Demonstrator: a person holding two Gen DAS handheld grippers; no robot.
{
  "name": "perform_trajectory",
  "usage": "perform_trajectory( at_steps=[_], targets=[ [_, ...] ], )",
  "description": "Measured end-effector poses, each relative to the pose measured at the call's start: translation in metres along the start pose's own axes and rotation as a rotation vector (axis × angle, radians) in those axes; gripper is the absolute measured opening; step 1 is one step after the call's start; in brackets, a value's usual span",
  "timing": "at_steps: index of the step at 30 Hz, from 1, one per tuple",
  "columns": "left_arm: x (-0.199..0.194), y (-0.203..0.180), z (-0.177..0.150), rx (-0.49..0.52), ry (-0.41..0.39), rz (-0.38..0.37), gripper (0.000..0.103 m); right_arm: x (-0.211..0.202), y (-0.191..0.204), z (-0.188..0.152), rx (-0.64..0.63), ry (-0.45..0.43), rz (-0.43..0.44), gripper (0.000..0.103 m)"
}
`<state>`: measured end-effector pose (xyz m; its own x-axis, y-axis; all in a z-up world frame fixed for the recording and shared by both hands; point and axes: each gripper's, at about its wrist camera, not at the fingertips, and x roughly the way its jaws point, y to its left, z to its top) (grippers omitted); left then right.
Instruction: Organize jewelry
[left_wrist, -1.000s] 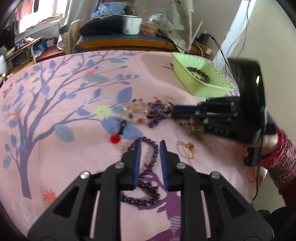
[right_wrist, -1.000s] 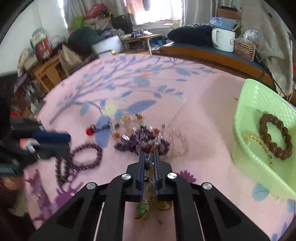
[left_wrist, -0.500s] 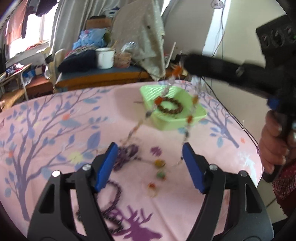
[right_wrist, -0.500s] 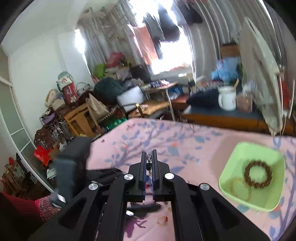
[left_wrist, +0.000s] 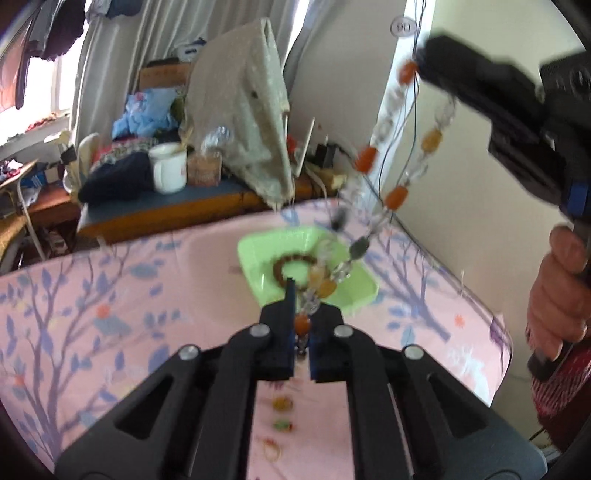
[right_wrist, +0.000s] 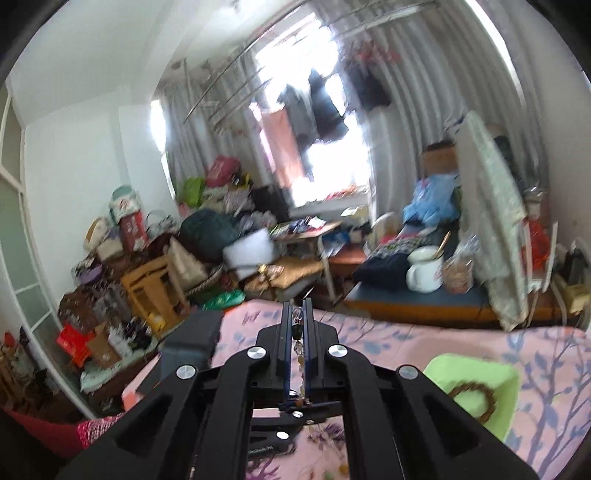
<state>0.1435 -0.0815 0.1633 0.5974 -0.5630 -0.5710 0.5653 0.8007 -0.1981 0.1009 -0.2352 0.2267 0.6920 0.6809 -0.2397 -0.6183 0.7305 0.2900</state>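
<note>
A long necklace (left_wrist: 395, 195) of clear, orange and dark beads hangs in the air between my two grippers. My right gripper (right_wrist: 297, 325) is shut on its upper end; it shows high at the right in the left wrist view (left_wrist: 428, 70). My left gripper (left_wrist: 301, 332) is shut on the lower end, above the pink cloth. A green basket (left_wrist: 365, 291) behind it holds a brown bead bracelet (left_wrist: 280, 264); the basket also shows in the right wrist view (right_wrist: 506, 376).
A pink tree-print cloth (left_wrist: 110, 295) covers the table. Small loose jewelry pieces (left_wrist: 282, 424) lie under the left gripper. A low bench with a white mug (left_wrist: 168, 171) and clutter stands behind the table. A wall (left_wrist: 461, 221) is on the right.
My left gripper has closed on the hanging necklace's lower end. My right gripper has risen higher with the upper end, stretching the necklace above the table.
</note>
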Motion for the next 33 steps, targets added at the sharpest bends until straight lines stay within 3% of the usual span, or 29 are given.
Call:
perform_trajectory(
  at_steps=[5, 11, 22, 25, 28, 30, 33],
  targets=[
    [0.01, -0.013, 0.047, 0.015, -0.058, 0.003, 0.005, -0.014, -0.034, 0.02, 0.027, -0.077, -0.072, 0.0],
    [0.061, -0.016, 0.066, -0.023, -0.009, -0.032, 0.005, -0.012, -0.085, 0.002, 0.089, -0.056, -0.155, 0.0],
    [0.152, -0.002, 0.02, -0.063, 0.18, 0.005, 0.005, 0.023, -0.166, -0.109, 0.26, 0.139, -0.245, 0.0],
    [0.166, 0.004, 0.006, -0.076, 0.27, 0.029, 0.006, 0.036, -0.172, -0.132, 0.308, 0.181, -0.22, 0.0],
    [0.176, 0.011, -0.01, -0.099, 0.402, 0.055, 0.013, 0.04, -0.174, -0.144, 0.349, 0.184, -0.184, 0.0],
    [0.168, 0.013, -0.017, -0.098, 0.413, 0.058, 0.013, 0.039, -0.169, -0.146, 0.373, 0.177, -0.164, 0.0],
    [0.13, 0.025, -0.02, -0.114, 0.353, 0.045, 0.013, 0.032, -0.148, -0.14, 0.344, 0.15, -0.135, 0.0]
  ],
)
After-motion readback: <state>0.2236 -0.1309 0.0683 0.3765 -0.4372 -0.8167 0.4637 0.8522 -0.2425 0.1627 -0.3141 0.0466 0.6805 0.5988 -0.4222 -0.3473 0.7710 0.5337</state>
